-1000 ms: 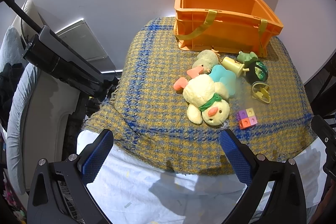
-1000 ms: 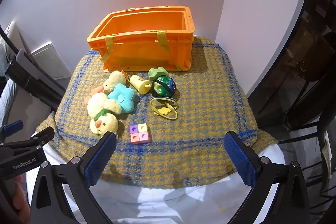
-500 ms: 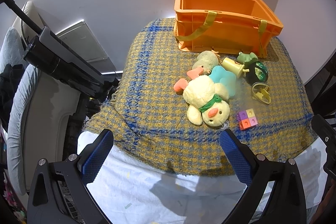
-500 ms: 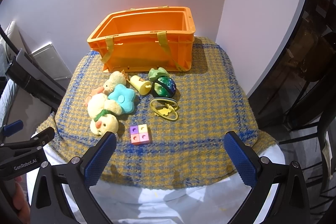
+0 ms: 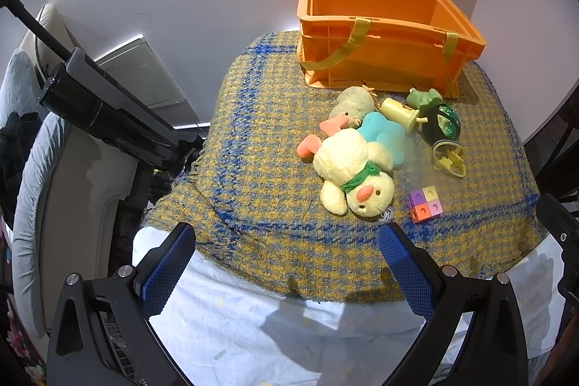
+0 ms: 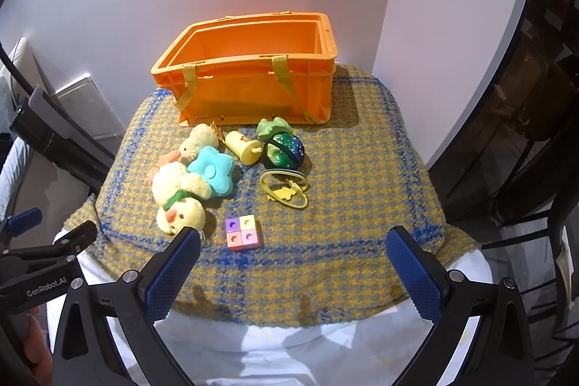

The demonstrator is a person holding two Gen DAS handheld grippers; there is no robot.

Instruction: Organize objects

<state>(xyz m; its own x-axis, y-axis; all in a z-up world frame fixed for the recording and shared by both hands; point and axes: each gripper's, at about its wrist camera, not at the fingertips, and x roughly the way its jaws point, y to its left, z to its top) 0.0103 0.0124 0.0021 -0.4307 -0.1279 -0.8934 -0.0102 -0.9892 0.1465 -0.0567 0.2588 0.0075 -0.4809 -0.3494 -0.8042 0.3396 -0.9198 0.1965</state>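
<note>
The orange crate (image 6: 249, 67) is sitting empty at the far edge of the checked blanket (image 6: 362, 169), hard against the wall, and every toy is lying in a cluster just in front of it. You're looking at the very start here, as I judge it: nothing is in the crate yet.

Nearest you, the four-colour block square (image 6: 243, 231) is lying flat and alone. Just left of it the yellow plush duck (image 6: 179, 201) is sprawling face-up, with the turquoise star cushion (image 6: 211, 174) touching its side and a smaller pale plush (image 6: 201, 140) behind. Further right the yellow bell-shaped toy (image 6: 242, 145) is lying on its side, the dark green ball (image 6: 284, 151) is touching a little green frog-like figure (image 6: 273, 128), and the yellow ring toy (image 6: 286, 189) is lying in front of them.

You're holding the right gripper (image 6: 289, 263) back over the near edge, jaws spread wide, nothing between them. The left gripper (image 5: 286, 259) is hovering likewise, jaws wide and empty.

My call: you're picking a first target. The block square looks the easy one, so you'd be reaching forward and down, straddling it squarely.

Hard to make out: what the small plush is, the shape inside the ring, and the crate floor near its front wall.
</note>
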